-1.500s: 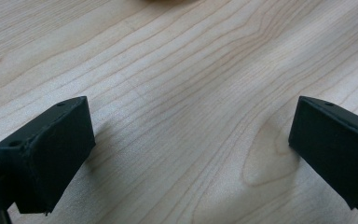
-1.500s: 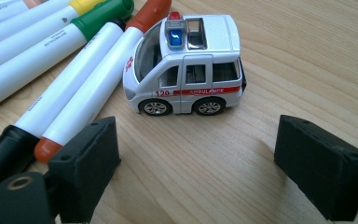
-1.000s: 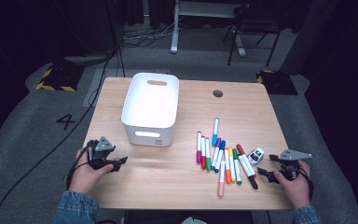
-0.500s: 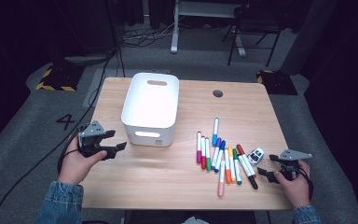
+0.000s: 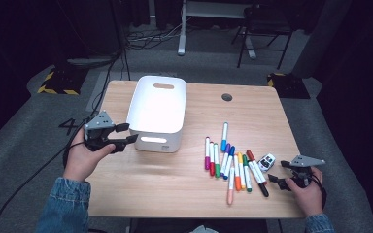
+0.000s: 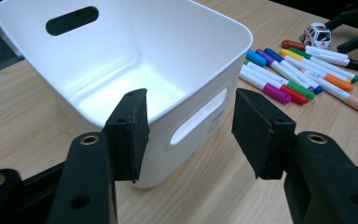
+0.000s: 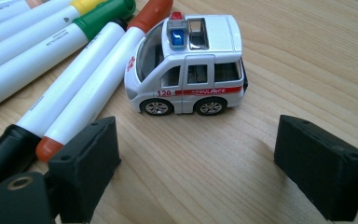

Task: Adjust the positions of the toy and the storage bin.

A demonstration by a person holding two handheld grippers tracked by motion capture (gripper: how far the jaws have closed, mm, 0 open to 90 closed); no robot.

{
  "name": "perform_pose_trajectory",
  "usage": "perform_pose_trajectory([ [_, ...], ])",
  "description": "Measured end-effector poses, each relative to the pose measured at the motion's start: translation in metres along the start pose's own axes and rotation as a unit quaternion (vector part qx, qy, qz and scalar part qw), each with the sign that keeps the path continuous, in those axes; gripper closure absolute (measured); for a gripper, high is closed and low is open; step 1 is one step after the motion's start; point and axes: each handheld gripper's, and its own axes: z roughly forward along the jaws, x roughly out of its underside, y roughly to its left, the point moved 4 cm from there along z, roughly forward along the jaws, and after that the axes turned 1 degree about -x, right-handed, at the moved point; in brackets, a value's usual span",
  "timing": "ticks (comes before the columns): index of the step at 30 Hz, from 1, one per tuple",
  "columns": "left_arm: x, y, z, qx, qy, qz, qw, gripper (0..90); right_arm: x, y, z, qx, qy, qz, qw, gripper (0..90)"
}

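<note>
Nothing has gone into the white bin [image 5: 156, 104] yet, so I judge the tidying barely begun: its inside is bare, and the markers [image 5: 233, 162] and the toy ambulance [image 5: 267, 162] all lie out on the table [image 5: 175, 194]. My left gripper [image 5: 128, 135] hangs at the bin's 8 o'clock corner, aimed at its near wall; its fingers [image 6: 129, 133] have just been closing in, yet a gap shows between them and nothing is in it. My right gripper [image 5: 276, 178] sits low at the table's 4 o'clock corner, its fingers [image 7: 89, 161] spread wide and pinching nothing, with the ambulance [image 7: 186, 65] just beyond their tips. In the right gripper view the ambulance stands on its wheels, side-on to me, long axis running 9 to 3 o'clock, nose at 9 o'clock touching a red-capped marker. From above, the markers lie side by side at the bin's 4 o'clock, long axes roughly 12 to 6 o'clock. The bin's own long axis also runs 12 to 6 o'clock, mouth up. Every piece is left to carry over
</note>
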Motion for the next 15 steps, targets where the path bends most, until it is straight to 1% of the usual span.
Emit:
perform_pose_trajectory([
  [2, -0.004, 0.0, 0.005, 0.002, 0.002, 0.006, 1.0, 46.1, 0.0, 0.0, 0.0, 0.0, 0.0, -0.001, 1.0, 14.0],
  [3, -0.006, 0.0, 0.008, 0.001, 0.003, 0.006, 1.0, 46.2, 0.0, 0.0, 0.0, 0.001, 0.0, -0.002, 1.0, 14.0],
  [5, -0.008, 0.0, 0.013, 0.0, 0.014, 0.012, 0.9998, 46.2, 0.0, 0.0, 0.0, 0.001, 0.0, -0.002, 1.0, 14.0],
  [6, -0.008, -0.001, 0.017, 0.006, 0.016, 0.008, 0.9998, 46.7, 0.0, 0.0, 0.0, 0.0, 0.0, -0.001, 1.0, 14.0],
  [8, -0.007, -0.001, 0.024, 0.014, 0.026, 0.007, 0.9995, 47.2, 0.0, 0.0, 0.0, 0.0, -0.001, 0.0, 1.0, 14.1],
  [11, -0.005, -0.001, 0.034, 0.021, 0.037, 0.004, 0.9991, 47.6, 0.0, 0.001, 0.0, -0.002, 0.0, -0.001, 1.0, 14.1],
  [12, -0.004, -0.001, 0.036, 0.021, 0.042, 0.008, 0.9989, 47.9, 0.0, 0.001, 0.0, -0.002, 0.001, -0.002, 1.0, 14.1],
  [13, -0.004, 0.0, 0.038, 0.015, 0.043, 0.013, 0.9989, 48.2, 0.0, 0.001, 0.0, -0.002, 0.0, -0.001, 1.0, 14.1],
  [15, -0.003, -0.002, 0.041, 0.02, 0.042, 0.014, 0.9988, 48.4, 0.0, 0.001, 0.0, -0.002, 0.001, -0.002, 1.0, 14.1],
])
